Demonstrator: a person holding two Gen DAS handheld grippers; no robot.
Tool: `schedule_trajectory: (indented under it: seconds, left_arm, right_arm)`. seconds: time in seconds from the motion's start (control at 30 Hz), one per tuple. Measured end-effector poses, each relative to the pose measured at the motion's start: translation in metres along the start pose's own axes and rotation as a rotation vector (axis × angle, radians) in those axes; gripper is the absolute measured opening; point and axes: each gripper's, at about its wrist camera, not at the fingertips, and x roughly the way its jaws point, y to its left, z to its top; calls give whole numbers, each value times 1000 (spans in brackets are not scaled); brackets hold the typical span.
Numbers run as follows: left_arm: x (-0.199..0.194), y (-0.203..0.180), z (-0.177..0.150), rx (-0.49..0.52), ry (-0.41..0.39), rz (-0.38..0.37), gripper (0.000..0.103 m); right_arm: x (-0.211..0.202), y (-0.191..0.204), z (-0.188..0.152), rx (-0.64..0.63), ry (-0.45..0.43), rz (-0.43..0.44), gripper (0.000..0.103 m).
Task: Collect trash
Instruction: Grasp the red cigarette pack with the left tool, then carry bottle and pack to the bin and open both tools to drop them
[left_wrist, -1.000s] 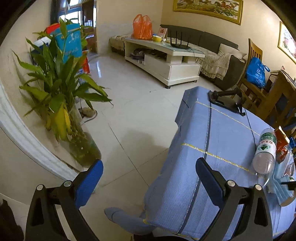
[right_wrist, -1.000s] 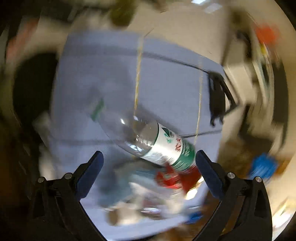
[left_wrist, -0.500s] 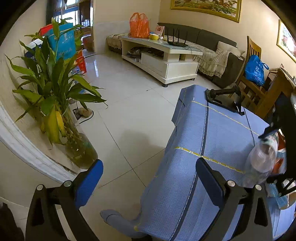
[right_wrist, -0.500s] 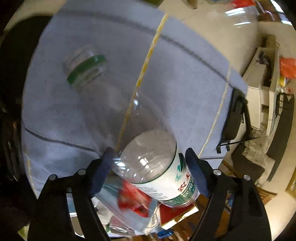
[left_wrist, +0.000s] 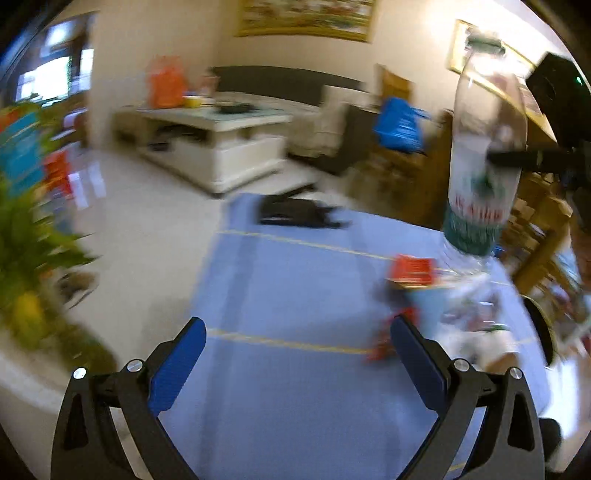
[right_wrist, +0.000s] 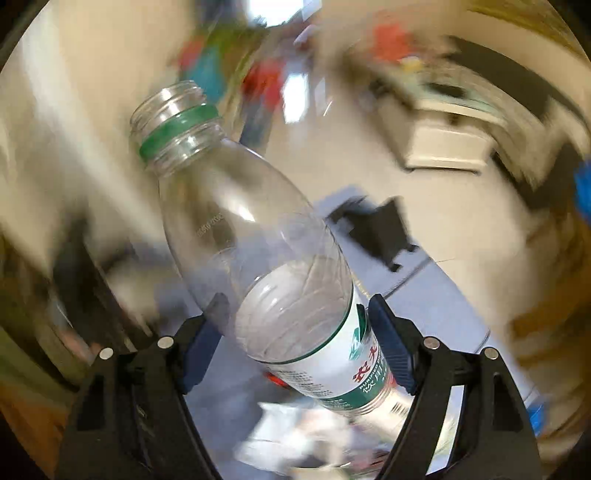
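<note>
My right tongs (right_wrist: 295, 325) clamped the bottle (right_wrist: 258, 251) and lifted it off the bench (left_wrist: 295, 295). Left tongs (left_wrist: 295, 343) stayed open, empty; first trash item secured.

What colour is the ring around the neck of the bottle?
Green; the ring on the bottle shows best in the right wrist view.

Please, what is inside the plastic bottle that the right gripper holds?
The plastic bottle in the right gripper looks empty: its clear wall shows only blurred room behind, and the neck has no cap. The white label covers the lower part, so leftovers there cannot be seen.
</note>
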Motion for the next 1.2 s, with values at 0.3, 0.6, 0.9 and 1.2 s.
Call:
schedule_trajectory:
  seconds: [0.3,0.6,0.9,1.2]
  left_arm:
    - [88,-88,69,170,158,-177,97]
    - [220,-153,86,429,418,-104,96]
    - [248,-144,80,456,495,-99,59]
    - [228,-125,90,318,458,-103,58]
  right_arm:
    - [-163,-123,-185,574,-446,96,76]
    - [-199,-146,-273,723,-537,82,76]
    - [-172,-158,-286,744,-544,117,76]
    - [-169,-148,-292,765,-548,102,75]
